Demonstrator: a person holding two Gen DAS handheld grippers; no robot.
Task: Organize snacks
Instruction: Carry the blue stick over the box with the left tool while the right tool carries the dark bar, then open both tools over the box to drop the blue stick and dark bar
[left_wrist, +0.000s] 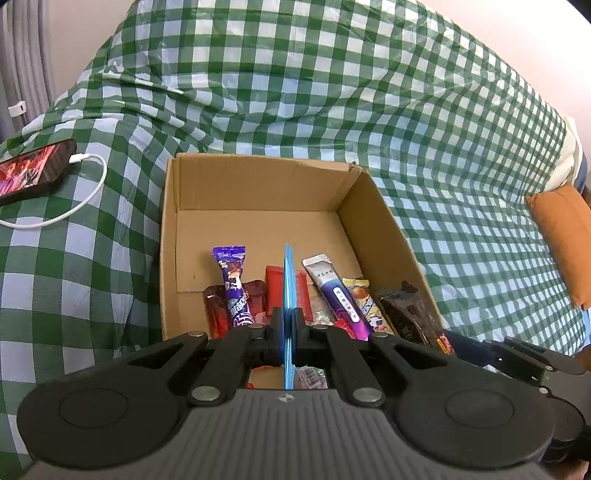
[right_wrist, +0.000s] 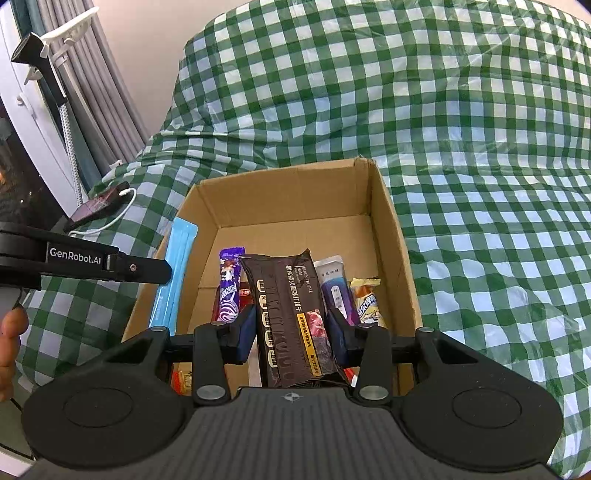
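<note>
An open cardboard box (left_wrist: 258, 184) sits on a green checked cloth and also shows in the right wrist view (right_wrist: 391, 236). Inside lie several snacks: a purple wrapper (left_wrist: 232, 288), a red packet (left_wrist: 275, 291), a purple-white stick pack (left_wrist: 338, 295). My left gripper (left_wrist: 288, 325) is shut on a flat blue packet (left_wrist: 288, 280), held edge-on above the box's near side; the packet also shows in the right wrist view (right_wrist: 173, 280). My right gripper (right_wrist: 291, 325) is shut on a dark brown snack pack (right_wrist: 291, 314) above the box.
A phone (left_wrist: 33, 170) with a white charging cable (left_wrist: 88, 192) lies on the cloth to the left of the box. An orange cushion (left_wrist: 565, 236) sits at the right. Curtains and a stand (right_wrist: 55, 74) are at the far left.
</note>
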